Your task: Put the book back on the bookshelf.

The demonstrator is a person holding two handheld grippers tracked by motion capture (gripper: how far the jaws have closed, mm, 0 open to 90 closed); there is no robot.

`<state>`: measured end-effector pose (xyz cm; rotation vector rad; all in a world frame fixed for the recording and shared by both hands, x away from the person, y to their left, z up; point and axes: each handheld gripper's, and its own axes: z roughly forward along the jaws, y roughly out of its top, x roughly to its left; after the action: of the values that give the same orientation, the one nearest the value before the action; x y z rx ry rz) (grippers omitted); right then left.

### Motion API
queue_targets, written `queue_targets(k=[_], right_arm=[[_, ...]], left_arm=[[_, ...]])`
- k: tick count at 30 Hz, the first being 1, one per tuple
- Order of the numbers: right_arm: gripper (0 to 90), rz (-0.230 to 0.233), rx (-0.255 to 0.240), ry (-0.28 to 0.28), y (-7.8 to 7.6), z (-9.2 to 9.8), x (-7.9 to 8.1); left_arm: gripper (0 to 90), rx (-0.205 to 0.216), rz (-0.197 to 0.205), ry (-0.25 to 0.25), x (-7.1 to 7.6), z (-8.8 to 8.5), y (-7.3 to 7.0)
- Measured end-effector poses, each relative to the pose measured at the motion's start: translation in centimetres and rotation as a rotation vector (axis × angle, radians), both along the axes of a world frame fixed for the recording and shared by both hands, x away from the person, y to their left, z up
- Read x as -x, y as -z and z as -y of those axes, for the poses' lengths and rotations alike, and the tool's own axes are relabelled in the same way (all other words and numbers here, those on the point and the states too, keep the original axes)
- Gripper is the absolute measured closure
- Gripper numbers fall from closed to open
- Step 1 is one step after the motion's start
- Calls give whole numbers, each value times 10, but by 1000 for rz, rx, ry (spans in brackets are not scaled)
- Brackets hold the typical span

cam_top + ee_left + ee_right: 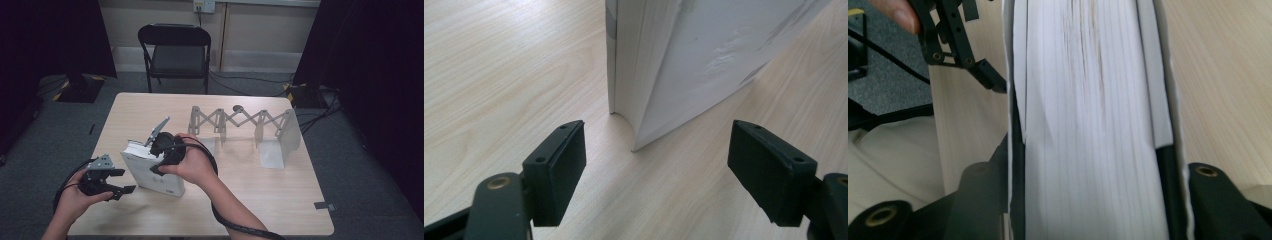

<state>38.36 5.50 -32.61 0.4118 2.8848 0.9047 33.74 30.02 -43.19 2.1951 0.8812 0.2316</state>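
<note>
On the table (280, 200), the thick white book (152, 172) stands on edge near your side. Your right hand-held gripper (161, 159) straddles its top, pages between the jaws. Your left hand-held gripper (656, 170) hangs spread wide just beside the book's corner, holding nothing.

Dim room, soft overhead light
</note>
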Motion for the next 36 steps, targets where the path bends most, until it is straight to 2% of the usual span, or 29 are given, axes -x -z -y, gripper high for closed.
queue_targets(k=[6, 8, 18, 23, 26, 36], right_arm=[[469, 8, 7, -18, 1, -8, -3], [506, -1, 17, -25, 2, -12, -3], [534, 20, 16, 4, 1, -12, 4], [534, 0, 2, 14, -3, -5, 4], [534, 4, -7, 22, -6, 1, 6], [535, -4, 4, 55, -14, 25, 8]], left_arm=[[215, 4, -5, -2, 0, -1, 1], [211, 8, -3, -4, 0, -1, 1], [213, 9, -10, -2, -1, -1, 4], [197, 13, -9, -7, -1, -2, 5], [189, 15, -9, -7, -1, -2, 6], [179, 11, -10, -6, -2, 3, 12]])
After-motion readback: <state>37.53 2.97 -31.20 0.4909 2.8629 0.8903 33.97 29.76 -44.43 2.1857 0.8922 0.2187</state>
